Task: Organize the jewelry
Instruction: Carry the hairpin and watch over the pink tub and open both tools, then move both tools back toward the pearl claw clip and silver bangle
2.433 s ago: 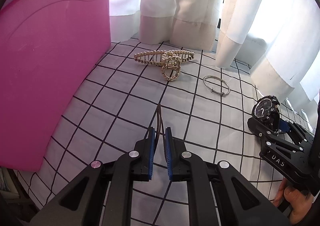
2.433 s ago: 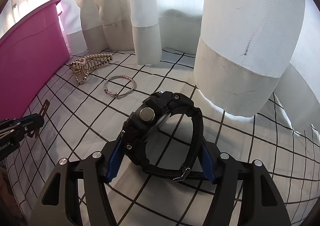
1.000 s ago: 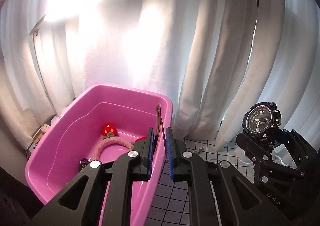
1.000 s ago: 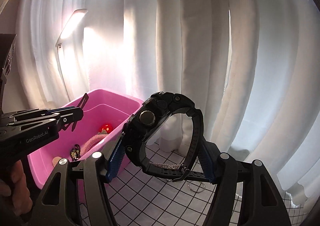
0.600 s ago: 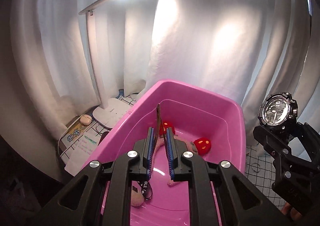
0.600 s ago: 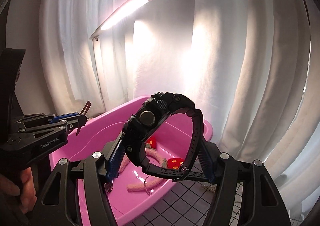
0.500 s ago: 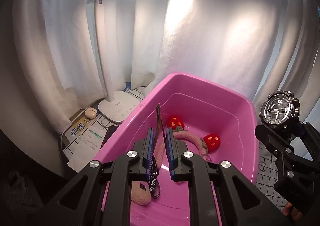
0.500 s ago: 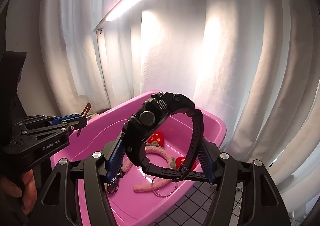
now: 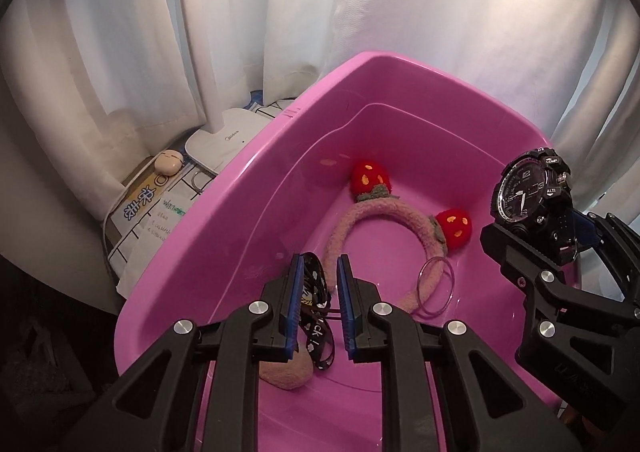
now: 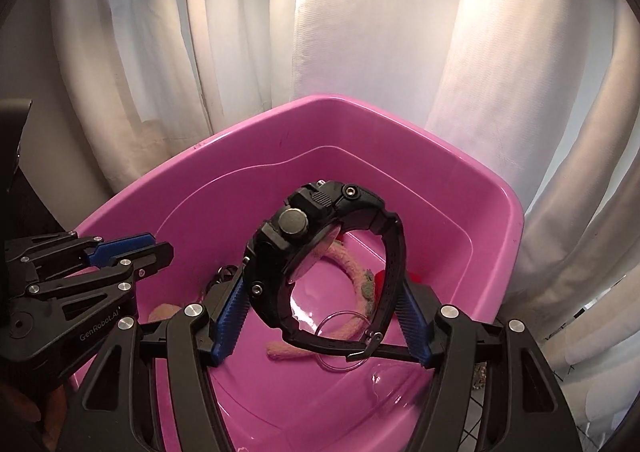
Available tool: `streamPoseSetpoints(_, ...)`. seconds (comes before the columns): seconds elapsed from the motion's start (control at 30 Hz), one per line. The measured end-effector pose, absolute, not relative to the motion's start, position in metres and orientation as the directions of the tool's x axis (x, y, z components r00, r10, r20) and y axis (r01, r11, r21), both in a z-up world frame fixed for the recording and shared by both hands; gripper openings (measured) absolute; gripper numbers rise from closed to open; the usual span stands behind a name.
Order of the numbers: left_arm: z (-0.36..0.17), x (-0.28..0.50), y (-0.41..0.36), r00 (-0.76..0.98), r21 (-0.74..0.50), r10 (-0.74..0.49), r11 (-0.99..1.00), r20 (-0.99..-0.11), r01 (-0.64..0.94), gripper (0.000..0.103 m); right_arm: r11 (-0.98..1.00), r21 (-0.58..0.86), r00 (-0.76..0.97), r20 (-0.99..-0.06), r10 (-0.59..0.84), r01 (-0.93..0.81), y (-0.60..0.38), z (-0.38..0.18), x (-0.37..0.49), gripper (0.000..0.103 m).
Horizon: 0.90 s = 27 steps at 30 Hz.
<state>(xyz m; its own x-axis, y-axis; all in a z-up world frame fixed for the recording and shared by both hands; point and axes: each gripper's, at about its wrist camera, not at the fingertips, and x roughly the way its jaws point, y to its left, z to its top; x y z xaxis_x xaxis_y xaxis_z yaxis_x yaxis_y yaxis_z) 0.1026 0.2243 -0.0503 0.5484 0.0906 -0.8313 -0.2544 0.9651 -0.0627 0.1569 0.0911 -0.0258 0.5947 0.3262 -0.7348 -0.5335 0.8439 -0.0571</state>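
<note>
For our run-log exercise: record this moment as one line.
left gripper: opening, empty | right gripper: holding black watch | both over pink tub

Tub [image 9: 404, 64] mouth open from above. Floor obstructed: headband [image 9: 376, 212] at 12 o'clock, clear ring [image 9: 436, 286] at 2, black strap [image 9: 316, 316] at 6. Bare floor remains at 4 o'clock.

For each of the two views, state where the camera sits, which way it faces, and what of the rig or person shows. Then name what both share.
Left wrist: on the left gripper, jaws opening, looking down into the pink tub; right gripper shows.
Right wrist: on the right gripper clamping the black watch, facing the tub; left gripper shows.
Shared: tub, fuzzy headband, watch.
</note>
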Motion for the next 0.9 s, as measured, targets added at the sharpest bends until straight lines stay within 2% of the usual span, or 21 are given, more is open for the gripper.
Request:
streamPoseSetpoints(0.07, -0.056, 0.105, 0.225, 0.529, -0.064, 0.085, 0.964, -0.844, -0.256, 0.019, 0.846, -0.067, 0.591, -0.745, 0.309, -0.528, 0.093, -0.026, 0.159, 0.064)
streamPoseSetpoints(0.17, -0.057, 0.104, 0.228, 0.519, -0.062, 0.089, 0.961, -0.85, -0.268, 0.031, 0.849, -0.073, 0.585, -0.755, 0.296, -0.523, 0.096, -0.028, 0.164, 0.065)
streamPoseSetpoints(0.23, -0.054, 0.102, 0.229, 0.521, -0.059, 0.099, 0.959, -0.848, -0.278, 0.065, 0.855, -0.074, 0.583, -0.761, 0.284, -0.513, 0.095, -0.029, 0.166, 0.065)
streamPoseSetpoints(0.3, -0.048, 0.098, 0.231, 0.54, -0.022, 0.153, 0.952, -0.828, -0.304, 0.079, 0.862, -0.062, 0.592, -0.751, 0.292, -0.504, 0.091, -0.027, 0.166, 0.066)
streamPoseSetpoints(0.33, -0.047, 0.097, 0.232, 0.549, -0.023, 0.154, 0.953, -0.821, -0.302, 0.082, 0.865, -0.059, 0.598, -0.746, 0.293, -0.498, 0.089, -0.025, 0.166, 0.066)
streamPoseSetpoints(0.67, -0.052, 0.093, 0.231, 0.528, -0.021, 0.154, 0.95, -0.835, -0.311, 0.086, 0.879, -0.056, 0.624, -0.725, 0.291, -0.474, 0.075, -0.014, 0.158, 0.066)
streamPoseSetpoints(0.9, -0.046, 0.084, 0.223, 0.547, -0.036, 0.157, 0.945, -0.822, -0.326, 0.094, 0.888, -0.025, 0.646, -0.696, 0.314, -0.459, 0.061, -0.006, 0.14, 0.066)
